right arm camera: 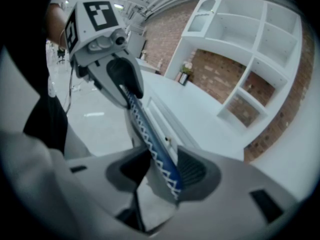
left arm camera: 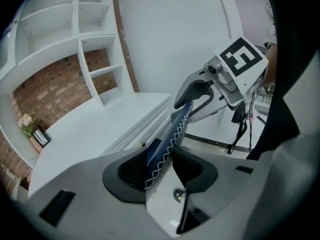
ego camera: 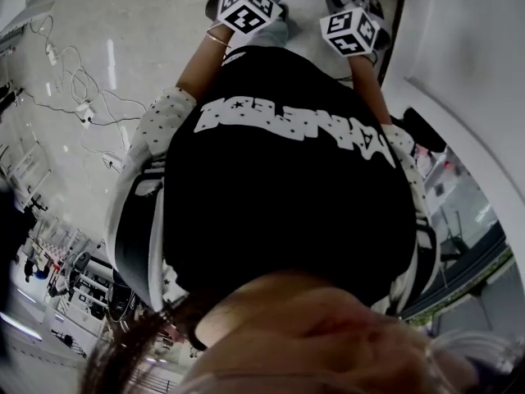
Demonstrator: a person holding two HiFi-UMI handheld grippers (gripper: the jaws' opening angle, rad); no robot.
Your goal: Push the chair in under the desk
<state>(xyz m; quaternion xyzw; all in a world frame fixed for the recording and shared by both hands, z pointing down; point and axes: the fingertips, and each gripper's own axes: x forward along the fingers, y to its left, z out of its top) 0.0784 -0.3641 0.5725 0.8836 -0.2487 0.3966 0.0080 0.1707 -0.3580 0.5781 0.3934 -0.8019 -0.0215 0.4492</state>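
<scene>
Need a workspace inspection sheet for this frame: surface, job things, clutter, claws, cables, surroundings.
Surface: white desk, top mostly bare.
Job's things: chair back, blue edge with white zigzag stitching, in front of the desk's drawers.
Clutter: flowers and a small frame at the desk's far end.
Claws: left claw and right claw each shut on the chair back, at opposite ends.
Cables: loose cables on the floor.
Surroundings: white shelves, brick wall, person's black shirt.

Not much to read here. The black shirt [ego camera: 287, 220] has big white block lettering [ego camera: 295, 125], but it's upside down and I can't make it out. The left marker cube [ego camera: 248, 8] and right marker cube [ego camera: 350, 29] just show square black-and-white code patterns, no actual letters.
</scene>
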